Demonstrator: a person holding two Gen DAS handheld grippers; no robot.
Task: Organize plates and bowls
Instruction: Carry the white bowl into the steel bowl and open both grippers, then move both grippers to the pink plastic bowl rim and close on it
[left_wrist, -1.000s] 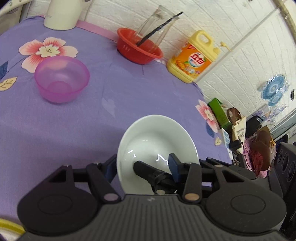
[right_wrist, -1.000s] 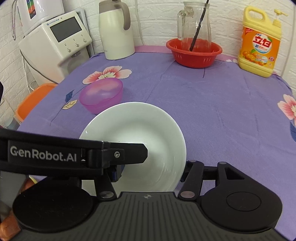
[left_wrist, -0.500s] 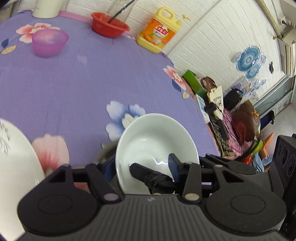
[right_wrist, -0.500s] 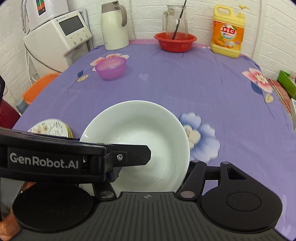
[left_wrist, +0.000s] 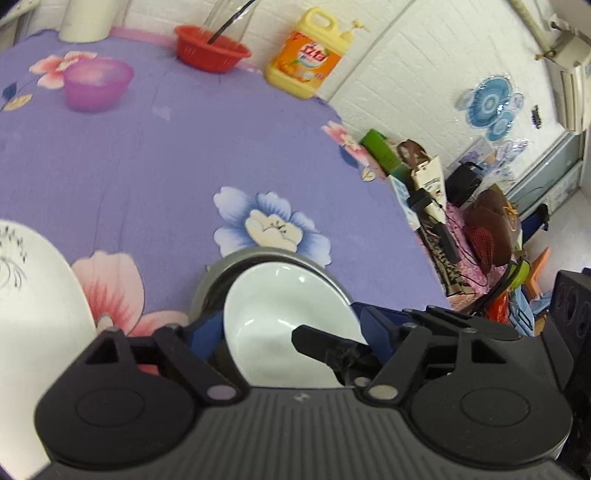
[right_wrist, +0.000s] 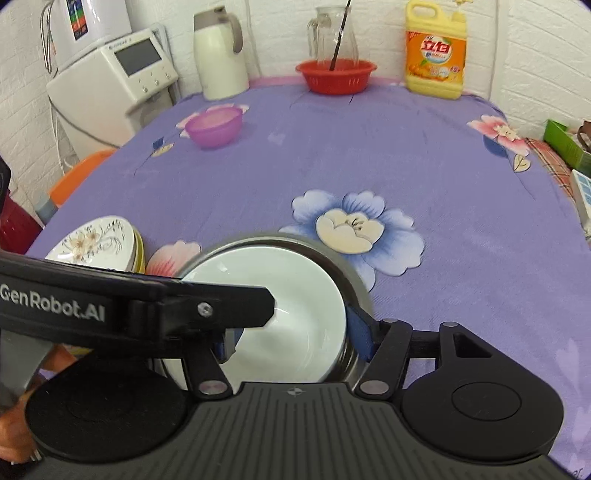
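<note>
Now the left claw (left_wrist: 291, 328) has its jaws opening, its blue pads standing on either side of a glossy white ceramic bowl (left_wrist: 280, 317) without pressing on it. The right claw (right_wrist: 291, 332) is opening too, its jaws spread wide around the same white bowl (right_wrist: 280, 306); its right pad sits at the rim of the outer bowl, and whether it touches I cannot tell. Neither claw grips anything.

That white bowl sits nested inside a grey metal bowl (right_wrist: 354, 280), whose rim shows around its far side, and the pair rests on the near part of the tabletop (right_wrist: 369, 158), which is covered by a purple cloth with printed flowers. The white bowl holds nothing.

Just to the left lies a stack of white plates with a floral pattern (right_wrist: 99, 243), a yellow edge showing beneath the top one.

Farther back, a translucent pink plastic bowl (right_wrist: 214, 125) stands alone on the cloth. At the far edge, a red plastic basket (right_wrist: 336, 75) holds a clear glass jug (right_wrist: 332, 40) with a dark stirrer in it. Beside it stands a yellow detergent bottle with an orange label (right_wrist: 436, 51), and to the left a cream thermos jug (right_wrist: 219, 51).
</note>
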